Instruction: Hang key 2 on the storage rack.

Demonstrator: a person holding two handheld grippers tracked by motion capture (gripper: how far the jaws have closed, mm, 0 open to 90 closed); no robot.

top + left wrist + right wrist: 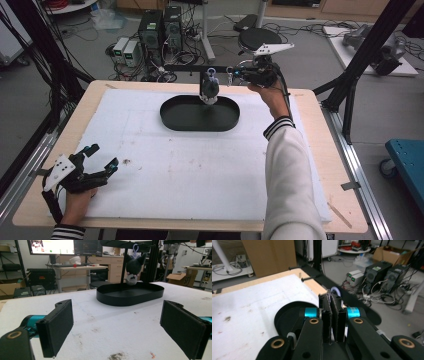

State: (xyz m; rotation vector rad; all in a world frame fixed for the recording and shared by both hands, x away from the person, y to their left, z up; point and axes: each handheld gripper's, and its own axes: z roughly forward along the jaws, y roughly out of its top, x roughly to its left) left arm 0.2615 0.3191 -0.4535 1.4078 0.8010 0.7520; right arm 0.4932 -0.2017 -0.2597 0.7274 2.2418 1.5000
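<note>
A dark grey plush toy (pixel 210 90) (pixel 132 267) hangs by a lilac clip from a black crossbar (pixel 185 67) over the far rim of a black oval tray (pixel 166 114) (pixel 125 300). My right gripper (pixel 234 74) (pixel 332 297) is up at the bar, just right of the plush, jaws pressed together. A small pale ring with a silvery chain (pixel 329 293) sticks out at their tips and looks pinched there. My left gripper (pixel 103 155) (pixel 117 325) rests open at the table's front left corner, with nothing between its pads.
A white foam sheet (pixel 200 170) covers the wooden table and has a few dirt specks. The black frame posts (pixel 360 55) stand at the right. Computers and cables (pixel 160 30) lie on the floor behind the table.
</note>
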